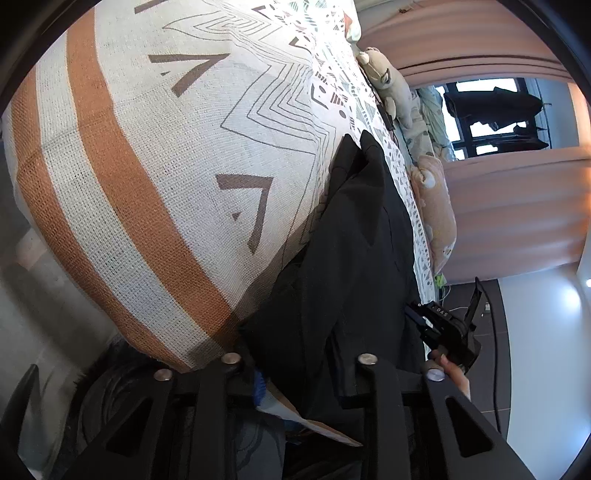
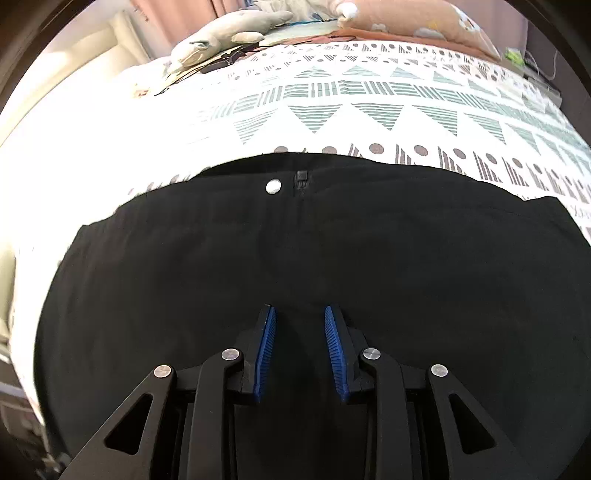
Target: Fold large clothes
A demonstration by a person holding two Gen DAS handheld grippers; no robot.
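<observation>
right claw (image 2: pixel 299 314) was parted, blue pads (image 2: pixel 266 347) clear of the cloth, poised over the black garment (image 2: pixel 295 251). left claw (image 1: pixel 295 373) sat buried in black fabric (image 1: pixel 332 258); its state could not be told. garment lay flat on the patterned bed (image 2: pixel 369 110), one snap (image 2: pixel 273 187) up. two plush toys (image 2: pixel 221 33) and one pillow (image 2: pixel 424 18) beyond.
</observation>
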